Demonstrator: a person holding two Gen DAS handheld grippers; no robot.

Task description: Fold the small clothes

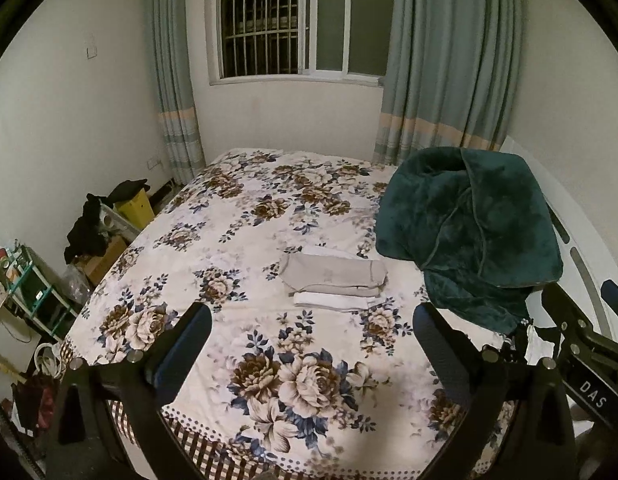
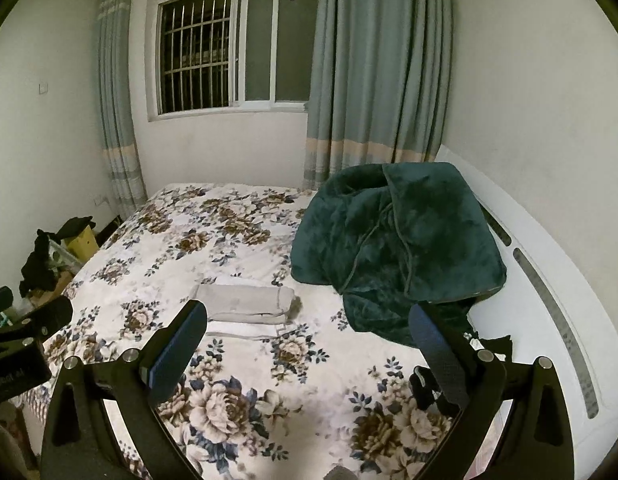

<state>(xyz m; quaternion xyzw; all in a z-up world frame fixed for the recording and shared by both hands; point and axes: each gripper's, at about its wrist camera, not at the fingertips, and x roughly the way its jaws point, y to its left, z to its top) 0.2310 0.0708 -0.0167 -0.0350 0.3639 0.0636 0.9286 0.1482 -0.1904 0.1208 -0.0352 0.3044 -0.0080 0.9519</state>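
Two handheld grippers are hovering above a bed covered by a white floral-print bedspread [image 1: 237,232], neither one touching fabric. The left gripper [image 1: 311,330] is standing with its jaws spread wide and empty, and the right gripper [image 2: 309,328] is likewise gaping with nothing between its blue-padded fingers [image 2: 177,348].

Near the middle of the bed, a small stack of folded garments is lying flat: a beige-grey folded cloth piece [image 1: 333,274] is sitting on top of white folded pieces [image 1: 331,302], whose edges are peeking out beneath it on the near side. The stack is looking tidy, its layers squared and its edges roughly aligned, with a slightly rounded fold along one end.

Just beside it, toward the headboard side, a dark green plush blanket [image 1: 469,228] is slumping in a heap. A small dark item [image 2: 423,386] is lying on the bedspread near the right gripper's finger; what it is cannot be told.

Judging from the scene, the current piece is appearing finished, and the next move is likely calling for reaching toward another unfolded garment.
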